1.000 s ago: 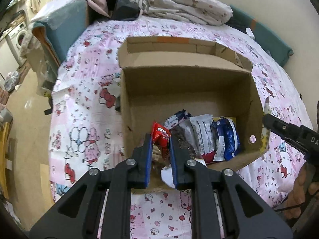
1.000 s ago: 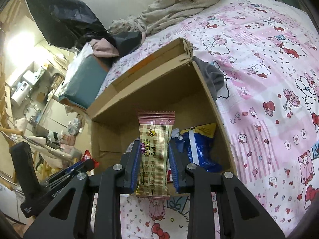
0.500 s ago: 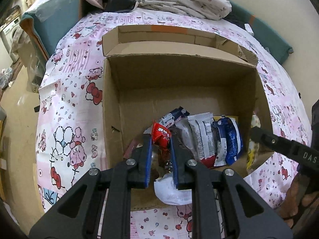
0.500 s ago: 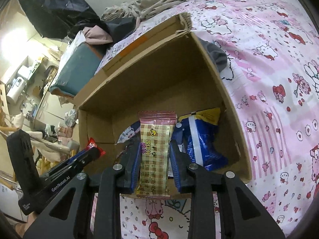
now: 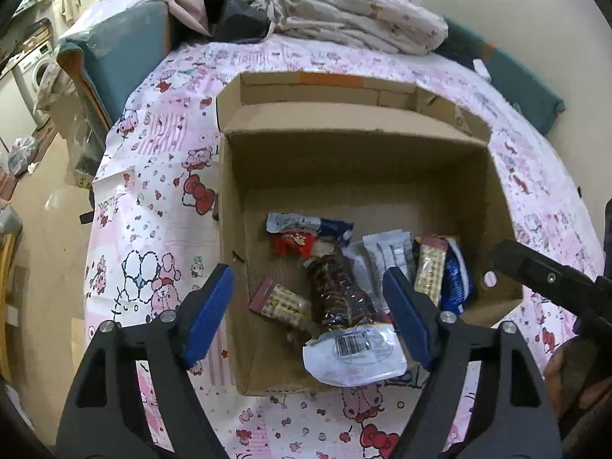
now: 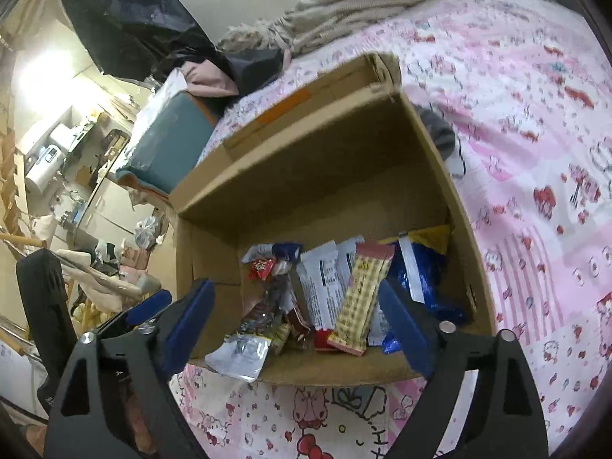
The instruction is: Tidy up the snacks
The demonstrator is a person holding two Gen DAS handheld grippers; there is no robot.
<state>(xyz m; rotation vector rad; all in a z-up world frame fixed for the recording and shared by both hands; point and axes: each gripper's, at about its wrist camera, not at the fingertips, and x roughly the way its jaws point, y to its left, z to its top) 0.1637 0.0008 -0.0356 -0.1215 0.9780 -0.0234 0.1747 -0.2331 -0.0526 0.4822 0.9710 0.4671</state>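
An open cardboard box (image 5: 229,199) (image 6: 432,160) sits on a pink patterned bedspread. Several snack packets lie inside. A clear packet with a red top (image 5: 336,287) (image 6: 267,306) lies just beyond my left gripper (image 5: 306,313), which is open and empty over the box's near edge. A plaid pink-ended bar (image 6: 363,298) (image 5: 430,267) rests on the pile just past my right gripper (image 6: 298,325), which is open and empty. A blue packet (image 6: 424,279) (image 5: 457,283) lies at the right. The right gripper shows in the left view (image 5: 547,279).
Crumpled bedding (image 5: 355,19) is piled at the far end of the bed. A teal cushioned piece (image 5: 114,49) stands at the bed's left. A grey cloth (image 6: 436,130) lies beside the box's right wall. The floor (image 5: 42,229) drops off left of the bed.
Both grippers have opened. The red-topped packet dropped from the left one and the plaid bar from the right one; both now lie in the box.
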